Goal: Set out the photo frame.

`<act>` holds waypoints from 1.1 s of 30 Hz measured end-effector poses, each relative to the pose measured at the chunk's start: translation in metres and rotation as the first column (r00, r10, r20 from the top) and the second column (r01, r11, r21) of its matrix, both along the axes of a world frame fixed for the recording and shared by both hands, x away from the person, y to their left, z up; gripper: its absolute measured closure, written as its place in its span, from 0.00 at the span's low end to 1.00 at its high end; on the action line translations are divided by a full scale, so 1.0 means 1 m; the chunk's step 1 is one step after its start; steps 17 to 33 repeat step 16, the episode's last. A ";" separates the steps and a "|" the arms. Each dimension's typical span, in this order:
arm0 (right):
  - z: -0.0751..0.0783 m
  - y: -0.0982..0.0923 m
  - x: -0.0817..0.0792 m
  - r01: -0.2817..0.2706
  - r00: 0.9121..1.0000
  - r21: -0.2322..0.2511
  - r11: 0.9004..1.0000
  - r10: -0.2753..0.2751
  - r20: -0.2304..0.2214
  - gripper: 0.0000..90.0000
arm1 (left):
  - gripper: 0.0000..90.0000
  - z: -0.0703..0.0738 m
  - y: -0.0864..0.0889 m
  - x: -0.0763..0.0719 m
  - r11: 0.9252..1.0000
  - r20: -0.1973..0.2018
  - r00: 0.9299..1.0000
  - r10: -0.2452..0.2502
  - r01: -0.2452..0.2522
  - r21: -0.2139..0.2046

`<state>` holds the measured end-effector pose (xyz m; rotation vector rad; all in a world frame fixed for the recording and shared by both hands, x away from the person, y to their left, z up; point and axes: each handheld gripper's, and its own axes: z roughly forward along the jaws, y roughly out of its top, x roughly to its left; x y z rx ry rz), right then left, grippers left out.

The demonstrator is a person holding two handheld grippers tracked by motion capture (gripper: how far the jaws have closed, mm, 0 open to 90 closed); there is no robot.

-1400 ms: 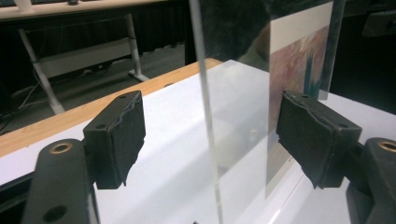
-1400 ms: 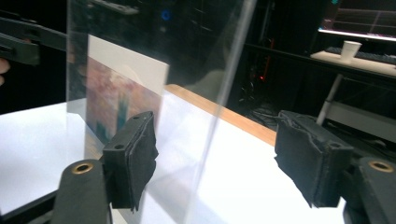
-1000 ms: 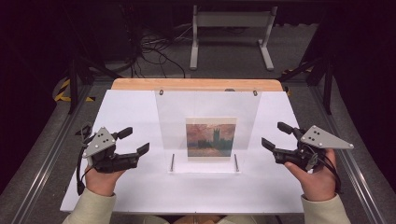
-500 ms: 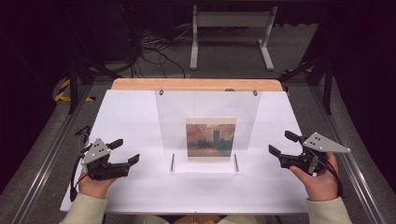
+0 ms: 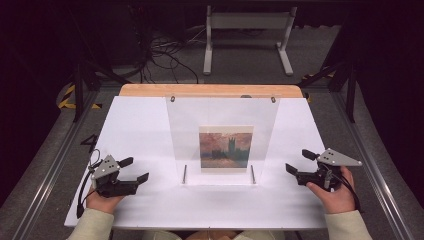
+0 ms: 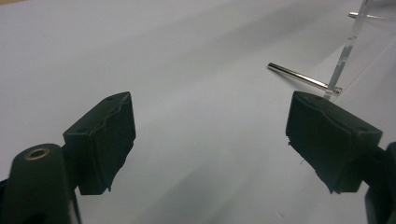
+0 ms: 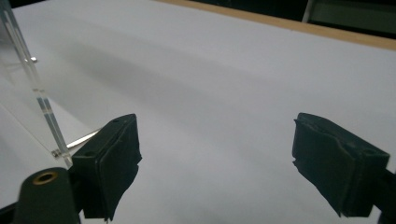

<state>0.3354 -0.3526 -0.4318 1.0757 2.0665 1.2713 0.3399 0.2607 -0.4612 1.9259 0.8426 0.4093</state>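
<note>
Both my tongs are released, nothing in them: left gripper (image 5: 135,170) and right gripper (image 5: 296,161) rest low on the white table (image 5: 140,120), each well apart from the clear acrylic stand (image 5: 222,112) at centre. The painting card (image 5: 226,149) sits upright in that stand, above two metal pins (image 5: 184,174).

To do the reach well, I think I should come in from both sides level, jaws wide, and meet the card's side edges, not the acrylic. Plenty of bare table on either flank; the stand's thin edge (image 6: 343,53) and the near table lip are what to mind.
</note>
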 end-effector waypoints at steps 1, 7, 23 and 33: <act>-0.002 0.000 0.001 0.002 1.000 -0.004 1.000 -0.002 -0.009 0.17 | 0.18 -0.001 -0.001 0.001 1.000 0.000 1.000 -0.002 0.002 0.008; -0.013 0.002 0.005 -0.005 0.999 -0.028 1.000 0.003 -0.054 0.17 | 0.18 -0.002 -0.002 0.001 1.000 0.003 1.000 -0.007 0.007 0.012; -0.011 0.003 0.004 -0.003 0.999 -0.025 1.000 0.002 -0.050 0.17 | 0.17 -0.002 -0.002 0.001 1.000 0.002 1.000 0.008 -0.008 0.005; -0.011 0.003 0.004 -0.003 0.999 -0.025 1.000 0.002 -0.050 0.17 | 0.17 -0.002 -0.002 0.001 1.000 0.002 1.000 0.008 -0.008 0.005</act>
